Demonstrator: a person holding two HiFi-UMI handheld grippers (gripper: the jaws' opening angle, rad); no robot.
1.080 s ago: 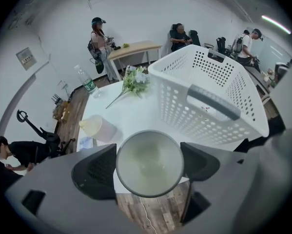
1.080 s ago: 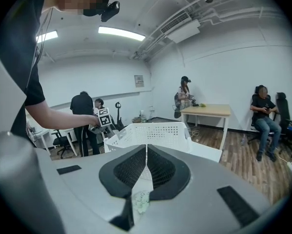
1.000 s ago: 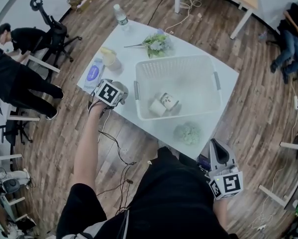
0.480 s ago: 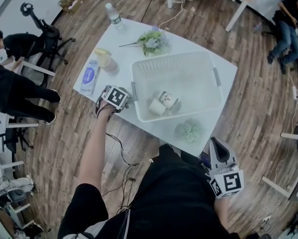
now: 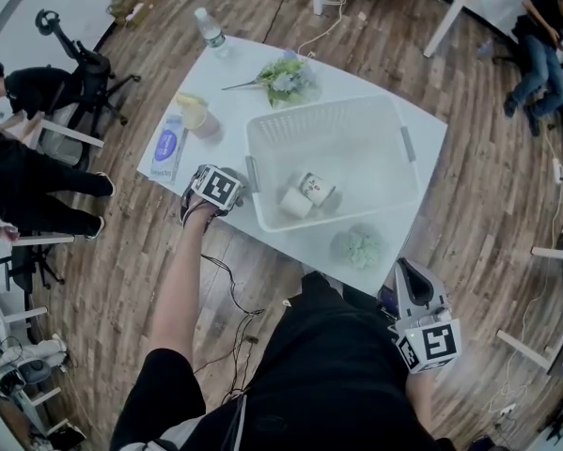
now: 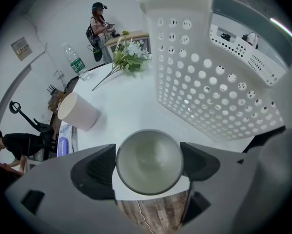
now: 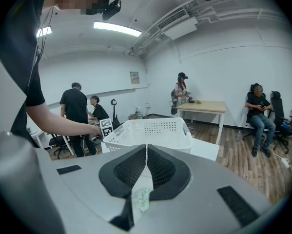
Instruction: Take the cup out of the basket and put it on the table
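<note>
Holding a grey cup (image 6: pixel 149 156) between its narrowed jaws, the left gripper (image 6: pixel 148 168) is kept at the table (image 5: pixel 243 64) edge, just outside the basket (image 5: pixel 319 111). Release is judged still outstanding. Two other cups (image 5: pixel 314 188) are seen inside, and the right gripper (image 7: pixel 146 152) is closed on nothing.

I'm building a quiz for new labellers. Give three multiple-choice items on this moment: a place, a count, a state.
1. Where is the grey cup? A between the left gripper's jaws, outside the basket; B inside the basket; C beside the bottle.
2. How many cups lie in the basket? A none; B two; C four.
3. How is the right gripper? A wide open; B shut on flowers; C shut, empty.
Key: 1A, it sits between the jaws beside the basket. 2B, a white cup and a patterned cup. 3C, its jaws meet with nothing between.
</note>
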